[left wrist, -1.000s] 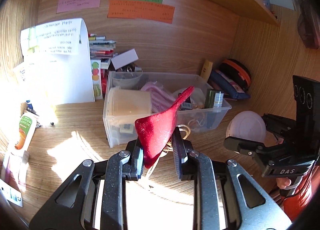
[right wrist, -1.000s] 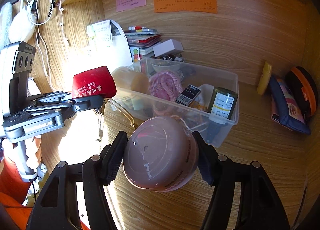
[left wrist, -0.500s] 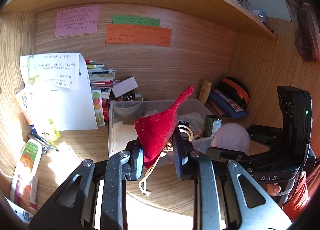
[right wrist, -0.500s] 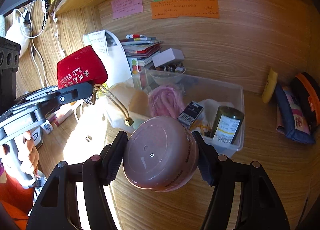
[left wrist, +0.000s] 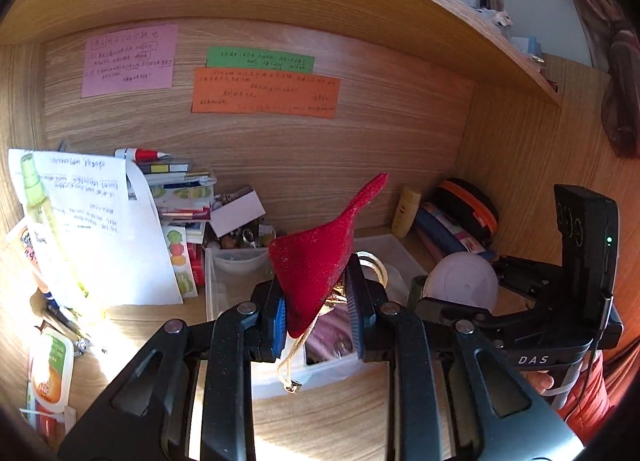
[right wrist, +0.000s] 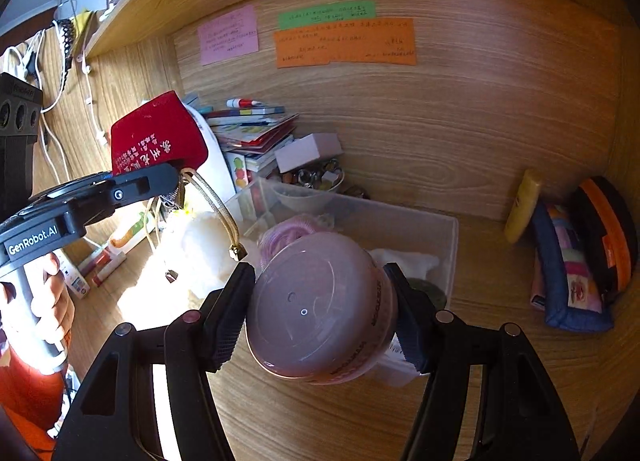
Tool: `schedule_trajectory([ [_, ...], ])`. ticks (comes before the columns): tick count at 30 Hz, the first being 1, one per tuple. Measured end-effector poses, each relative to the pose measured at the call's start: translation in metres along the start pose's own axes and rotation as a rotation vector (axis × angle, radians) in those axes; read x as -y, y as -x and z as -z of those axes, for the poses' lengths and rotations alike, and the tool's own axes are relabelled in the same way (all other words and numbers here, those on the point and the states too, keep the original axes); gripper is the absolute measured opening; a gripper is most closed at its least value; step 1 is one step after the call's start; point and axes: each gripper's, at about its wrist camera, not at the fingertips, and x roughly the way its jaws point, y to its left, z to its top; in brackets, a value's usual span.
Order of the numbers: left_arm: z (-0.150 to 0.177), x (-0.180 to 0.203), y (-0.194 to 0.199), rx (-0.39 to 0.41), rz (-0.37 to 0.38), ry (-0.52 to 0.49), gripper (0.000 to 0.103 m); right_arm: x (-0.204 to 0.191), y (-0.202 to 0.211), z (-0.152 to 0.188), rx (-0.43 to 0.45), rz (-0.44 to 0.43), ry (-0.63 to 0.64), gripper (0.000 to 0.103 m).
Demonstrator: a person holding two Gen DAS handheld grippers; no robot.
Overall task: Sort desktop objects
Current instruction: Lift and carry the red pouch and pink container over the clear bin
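Note:
My left gripper (left wrist: 316, 309) is shut on a red velvet drawstring pouch (left wrist: 316, 261) with gold cords hanging down, held above the clear plastic bin (left wrist: 224, 281). The pouch also shows in the right wrist view (right wrist: 156, 137), with white lettering. My right gripper (right wrist: 324, 313) is shut on a round pink lidded jar (right wrist: 320, 309), held above the near side of the bin (right wrist: 448, 245). The jar shows in the left wrist view (left wrist: 460, 281), to the right of the pouch. The bin holds a pink coil, a white cup and a dark jar.
Stacked books (right wrist: 252, 129), a white box (right wrist: 308, 149) and a small bowl of trinkets stand behind the bin. A curled paper sheet (left wrist: 92, 229) and tubes lie on the left. A yellow tube (right wrist: 520, 205) and pencil cases (right wrist: 572, 273) lie at the right corner. A shelf hangs overhead.
Both grippers have risen and moved forward over the bin, each still holding its object. The bin now sits lower and closer under the fingers.

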Motion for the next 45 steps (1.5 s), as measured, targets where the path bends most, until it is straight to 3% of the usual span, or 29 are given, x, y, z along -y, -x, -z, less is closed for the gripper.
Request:
schedule_trajectory([
  [10,-0.026,-0.013,-0.028,-0.008,-0.001,0.015,0.025,0.019,-0.015,-0.025,0.014,-0.003,-0.036,0.061],
  [20,-0.038,-0.024,-0.051,-0.003,-0.055,0.006,0.025,0.020,-0.021,-0.047,0.039,0.002,-0.015,0.061],
  [26,-0.024,-0.032,-0.078,-0.063,-0.107,-0.035,0.025,0.023,-0.036,-0.050,0.017,-0.006,-0.023,0.061],
  [33,-0.006,-0.044,-0.105,-0.152,-0.064,-0.014,0.025,0.041,-0.065,-0.044,-0.026,0.008,-0.114,0.061],
  [41,0.007,-0.037,-0.118,-0.204,-0.069,-0.062,0.026,0.051,-0.087,-0.029,-0.087,0.138,-0.115,0.061],
  [45,0.012,-0.039,-0.121,-0.230,-0.070,-0.062,0.032,0.052,-0.091,-0.026,-0.093,0.151,-0.117,0.061],
])
